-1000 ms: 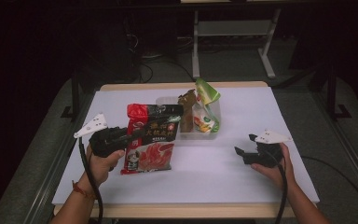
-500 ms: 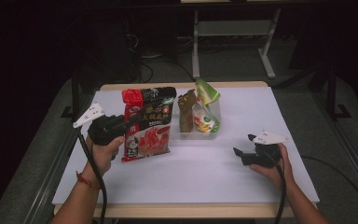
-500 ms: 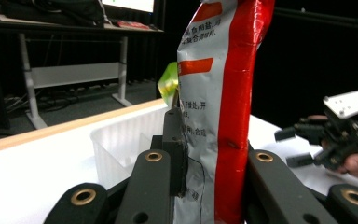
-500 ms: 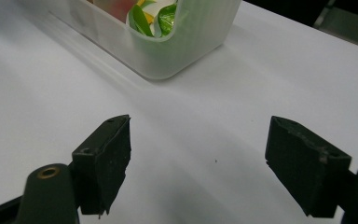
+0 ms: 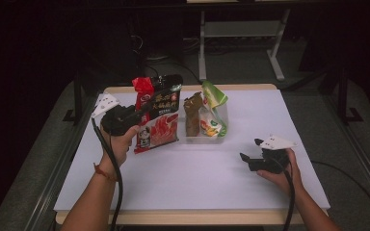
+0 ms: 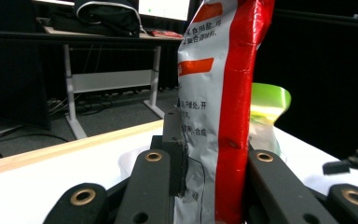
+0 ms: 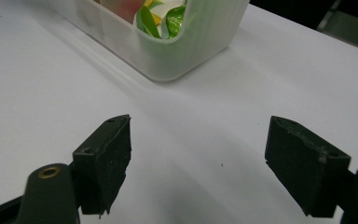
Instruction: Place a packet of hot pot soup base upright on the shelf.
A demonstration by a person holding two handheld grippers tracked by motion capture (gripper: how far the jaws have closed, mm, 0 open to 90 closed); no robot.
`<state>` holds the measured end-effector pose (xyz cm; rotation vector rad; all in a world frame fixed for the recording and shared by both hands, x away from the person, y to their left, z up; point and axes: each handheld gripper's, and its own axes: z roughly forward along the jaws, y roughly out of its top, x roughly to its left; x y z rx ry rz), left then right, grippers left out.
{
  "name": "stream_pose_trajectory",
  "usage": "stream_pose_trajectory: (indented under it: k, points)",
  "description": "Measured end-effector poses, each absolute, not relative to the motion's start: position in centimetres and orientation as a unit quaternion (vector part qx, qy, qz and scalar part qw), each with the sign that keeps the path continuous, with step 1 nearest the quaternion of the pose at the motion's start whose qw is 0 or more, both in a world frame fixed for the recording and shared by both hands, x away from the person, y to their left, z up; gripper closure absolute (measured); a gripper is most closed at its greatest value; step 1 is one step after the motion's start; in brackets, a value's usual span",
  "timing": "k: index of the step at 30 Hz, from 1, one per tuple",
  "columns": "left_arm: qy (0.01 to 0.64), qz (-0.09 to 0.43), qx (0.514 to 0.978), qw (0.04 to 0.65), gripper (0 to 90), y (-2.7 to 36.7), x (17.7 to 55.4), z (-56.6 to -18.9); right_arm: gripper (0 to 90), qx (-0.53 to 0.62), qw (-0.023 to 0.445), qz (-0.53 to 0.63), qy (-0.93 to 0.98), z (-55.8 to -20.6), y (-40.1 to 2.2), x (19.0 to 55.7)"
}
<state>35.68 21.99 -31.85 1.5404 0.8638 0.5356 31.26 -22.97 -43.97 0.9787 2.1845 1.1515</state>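
A red and black snack bag (image 5: 156,118) hangs tilted above the left part of the white table (image 5: 197,178), lifted off it. My left gripper (image 5: 139,116) is shut on the bag's side. In the left gripper view the bag (image 6: 219,93) stands upright, pinched between the two jaws of that gripper (image 6: 209,156). My right gripper (image 5: 248,159) rests low over the table at the right, open, and nothing lies between its pads (image 7: 198,161).
A clear plastic bin (image 5: 204,139) stands at the table's middle back, holding a green bag (image 5: 214,96) and a brown packet (image 5: 191,115). The bin's corner (image 7: 191,42) sits just ahead of my right gripper. Dark floor and desk legs lie beyond the table.
The snack bag lay flat on the table a second ago; my left gripper has raised it and carried it away from the person. The right hand has stayed still.
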Motion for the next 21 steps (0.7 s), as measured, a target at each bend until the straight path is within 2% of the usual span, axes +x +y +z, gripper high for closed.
stream_pose_trajectory:
  k: [21]
  points:
    - [0.42,0.283,0.641,0.577,76.4,18.6,40.1,-32.0,22.2,0.358,0.234,0.42,0.8,-44.2,-23.0,30.9]
